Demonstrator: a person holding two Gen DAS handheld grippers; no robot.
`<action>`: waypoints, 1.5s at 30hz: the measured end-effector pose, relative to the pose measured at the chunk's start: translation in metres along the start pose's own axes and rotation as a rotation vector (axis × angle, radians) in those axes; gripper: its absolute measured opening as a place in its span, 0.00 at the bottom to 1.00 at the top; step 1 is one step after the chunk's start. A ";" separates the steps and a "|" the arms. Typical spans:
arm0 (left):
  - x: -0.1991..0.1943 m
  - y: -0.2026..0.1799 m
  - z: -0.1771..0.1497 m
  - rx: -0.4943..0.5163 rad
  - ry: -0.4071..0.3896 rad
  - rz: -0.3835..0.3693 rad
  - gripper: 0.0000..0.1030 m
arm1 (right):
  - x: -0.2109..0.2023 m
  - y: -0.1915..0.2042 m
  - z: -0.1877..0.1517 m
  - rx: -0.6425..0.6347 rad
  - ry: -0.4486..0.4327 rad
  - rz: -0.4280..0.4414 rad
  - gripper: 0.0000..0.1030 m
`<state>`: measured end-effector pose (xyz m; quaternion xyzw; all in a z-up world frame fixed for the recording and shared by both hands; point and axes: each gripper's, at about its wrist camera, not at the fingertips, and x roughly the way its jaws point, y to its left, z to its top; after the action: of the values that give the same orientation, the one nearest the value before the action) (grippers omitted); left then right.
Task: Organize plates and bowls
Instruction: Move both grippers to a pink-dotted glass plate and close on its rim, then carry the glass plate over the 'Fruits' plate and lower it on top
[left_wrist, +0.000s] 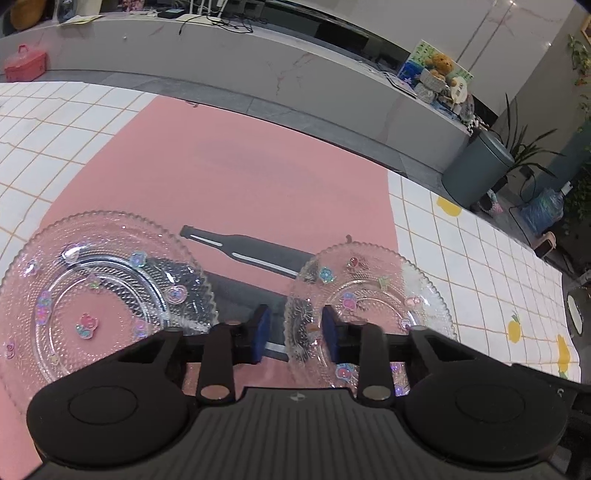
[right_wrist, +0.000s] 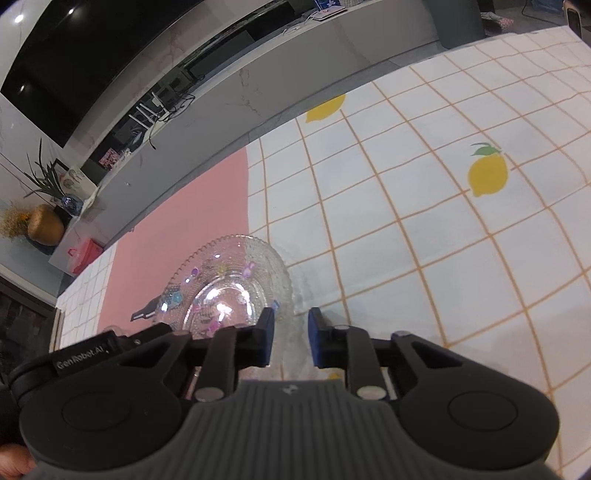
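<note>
Two clear glass plates with coloured stickers lie on a pink mat (left_wrist: 236, 177). The larger plate (left_wrist: 99, 291) is at the left, the smaller plate (left_wrist: 373, 306) at the right. My left gripper (left_wrist: 295, 336) is open, its blue pads either side of the smaller plate's left rim. In the right wrist view the smaller plate (right_wrist: 232, 284) lies at the mat's edge, and my right gripper (right_wrist: 291, 339) is open with its pads astride the plate's right rim.
A black bottle print (left_wrist: 243, 251) is on the mat between the plates. A white checked tablecloth with lemons (right_wrist: 424, 206) surrounds the mat. A grey counter (left_wrist: 258, 66) runs behind the table, with a bin (left_wrist: 476, 170) beside it.
</note>
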<state>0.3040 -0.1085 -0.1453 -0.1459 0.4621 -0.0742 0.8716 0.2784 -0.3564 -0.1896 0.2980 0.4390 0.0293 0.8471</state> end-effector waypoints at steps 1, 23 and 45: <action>0.000 -0.001 0.000 0.006 0.003 -0.006 0.19 | 0.001 -0.001 -0.001 0.006 0.004 0.005 0.11; -0.069 0.007 -0.025 -0.024 -0.066 0.014 0.13 | -0.057 0.019 -0.033 0.014 0.000 0.068 0.06; -0.186 0.038 -0.127 -0.019 -0.090 0.008 0.13 | -0.156 0.025 -0.160 0.023 0.029 0.124 0.06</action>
<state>0.0939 -0.0468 -0.0795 -0.1556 0.4238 -0.0595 0.8903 0.0657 -0.3078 -0.1330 0.3340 0.4323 0.0812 0.8336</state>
